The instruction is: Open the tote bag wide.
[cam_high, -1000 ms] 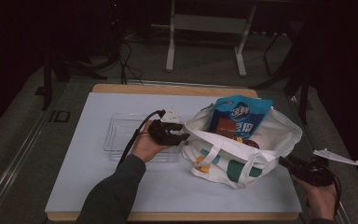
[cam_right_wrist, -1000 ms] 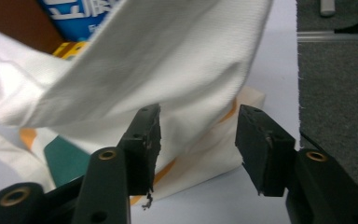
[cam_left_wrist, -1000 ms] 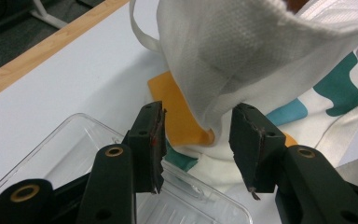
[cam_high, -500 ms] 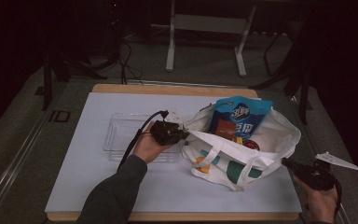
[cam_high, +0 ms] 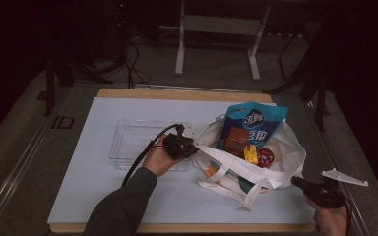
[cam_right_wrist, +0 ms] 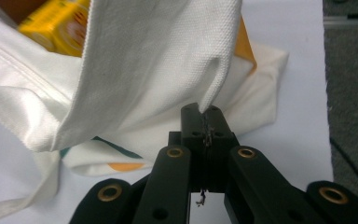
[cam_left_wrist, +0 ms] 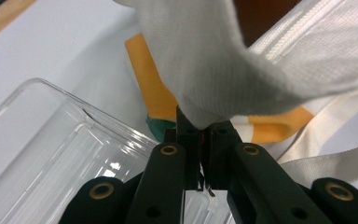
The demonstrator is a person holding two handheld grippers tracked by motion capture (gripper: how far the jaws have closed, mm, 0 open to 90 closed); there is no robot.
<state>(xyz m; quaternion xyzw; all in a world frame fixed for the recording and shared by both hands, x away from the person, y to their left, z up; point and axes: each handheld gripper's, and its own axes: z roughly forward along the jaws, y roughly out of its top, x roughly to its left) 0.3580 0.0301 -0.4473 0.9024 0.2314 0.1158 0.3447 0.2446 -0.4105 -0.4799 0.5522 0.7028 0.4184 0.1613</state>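
Observation:
A white tote bag (cam_high: pixel 229 164) with orange and green print lies open on the white table mat (cam_high: pixel 98 182). Out of its mouth stick a blue snack bag (cam_high: pixel 254 121), a brown box (cam_high: pixel 236 139), a yellow box (cam_high: pixel 250 154) and a red round item (cam_high: pixel 265 156). My left gripper (cam_high: pixel 195 147) is shut on the bag's left rim; in the left gripper view the white cloth (cam_left_wrist: pixel 223 60) runs down into the closed gripper (cam_left_wrist: pixel 204 128). My right gripper (cam_high: pixel 295 181) is shut on the bag's right rim, where a corner of cloth (cam_right_wrist: pixel 144 70) is pinched in it (cam_right_wrist: pixel 206 116). The yellow box (cam_right_wrist: pixel 56 21) shows behind.
A clear plastic tray (cam_high: pixel 138 140) stands on the mat just left of the bag, right beside my left hand; its rim (cam_left_wrist: pixel 51 154) lies under the left gripper. The bag's strap (cam_high: pixel 253 194) hangs toward the near edge. Dark floor, cables and a stand's legs (cam_high: pixel 179 54) lie beyond the table.
My right hand has sunk a little toward the table's near right corner with the bag's rim. The left hand has stayed in place.

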